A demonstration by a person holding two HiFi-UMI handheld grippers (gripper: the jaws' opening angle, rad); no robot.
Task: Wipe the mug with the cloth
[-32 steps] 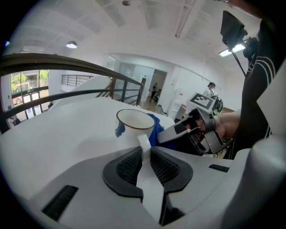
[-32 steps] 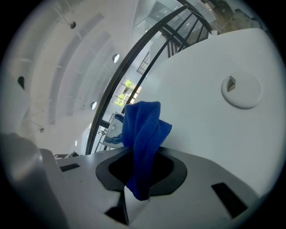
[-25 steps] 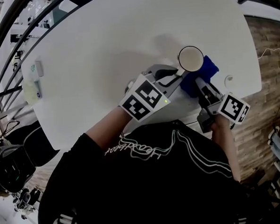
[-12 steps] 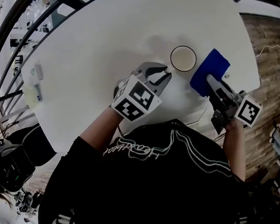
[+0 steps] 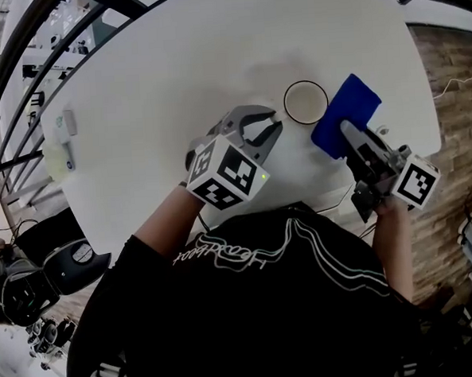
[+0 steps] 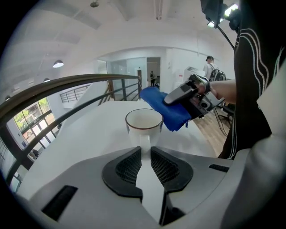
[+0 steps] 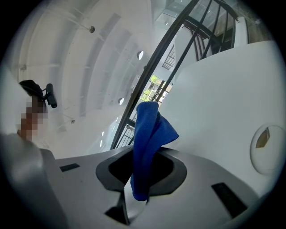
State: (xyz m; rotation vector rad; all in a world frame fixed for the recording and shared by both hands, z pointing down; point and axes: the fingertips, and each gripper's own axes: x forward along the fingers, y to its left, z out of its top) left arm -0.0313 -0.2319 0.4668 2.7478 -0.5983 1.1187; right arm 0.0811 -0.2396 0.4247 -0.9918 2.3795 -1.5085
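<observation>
Mug (image 5: 306, 102): white with a dark rim, upright on the desk (image 5: 173, 68), toward its near right corner; the inside looks bare.
Handle (image 6: 145, 142): turned toward the left gripper (image 5: 263, 129), just ahead of its jaw tips.
Left gripper: jaws partly spread, pads pressing on nothing, only desk showing through the gap; tips stop short of the mug body.
Cloth (image 5: 345, 115): blue, folded, just beside the mug's right side, between the mug and the desk's right edge; cannot tell whether it touches the mug.
Right gripper (image 5: 350, 130): jaws pinched on a fold of the cloth, the loose end sticking out past the tips.
Left edge of desk: two small pale items (image 5: 58, 147), well apart from the mug.
</observation>
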